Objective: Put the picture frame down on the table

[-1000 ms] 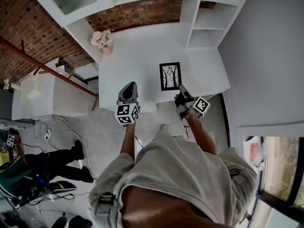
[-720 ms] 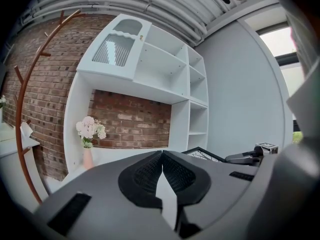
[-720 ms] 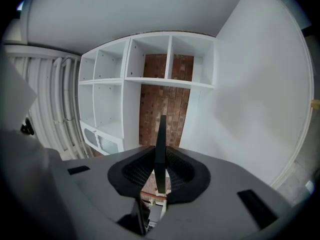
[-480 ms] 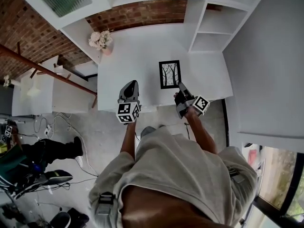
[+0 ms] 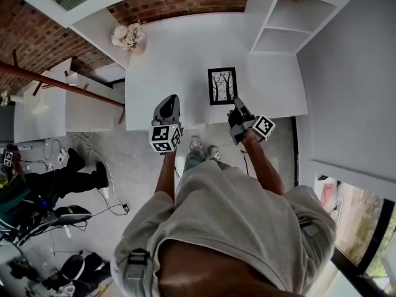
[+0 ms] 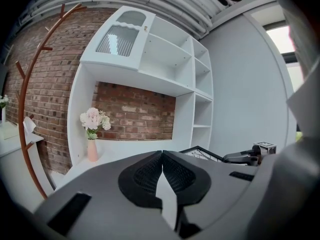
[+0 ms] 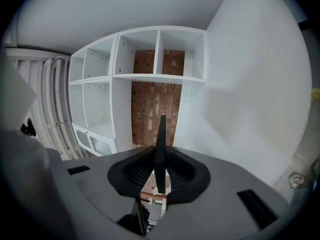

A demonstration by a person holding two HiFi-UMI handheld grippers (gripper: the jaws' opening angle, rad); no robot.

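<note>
The picture frame (image 5: 222, 86) is a small upright rectangle with a thin black border around a white print of bare, dark tree trunks and branches. In the head view it sits just above the middle of the frame, over the front part of the white worktop (image 5: 173, 54), long side pointing away from the person. Whether its underside touches the surface cannot be told.

The right hand-held gripper (image 5: 235, 110) grasps the frame at its near right corner. In the right gripper view the frame appears edge-on as a slim black bar standing between the 2 ribbed pads (image 7: 177, 171), which are pressed against it from both sides.

The left hand-held gripper (image 5: 168, 104) is at the left of the frame, apart from it, over the worktop's front edge. Its 2 jaws are clenched together with nothing between them. From its view the frame shows at the lower right as a dark, nearly level edge.

A pink vase of pale flowers (image 5: 129, 37) stands at the worktop's far left corner, and white open shelves (image 5: 278, 23) fill the upper right.
</note>
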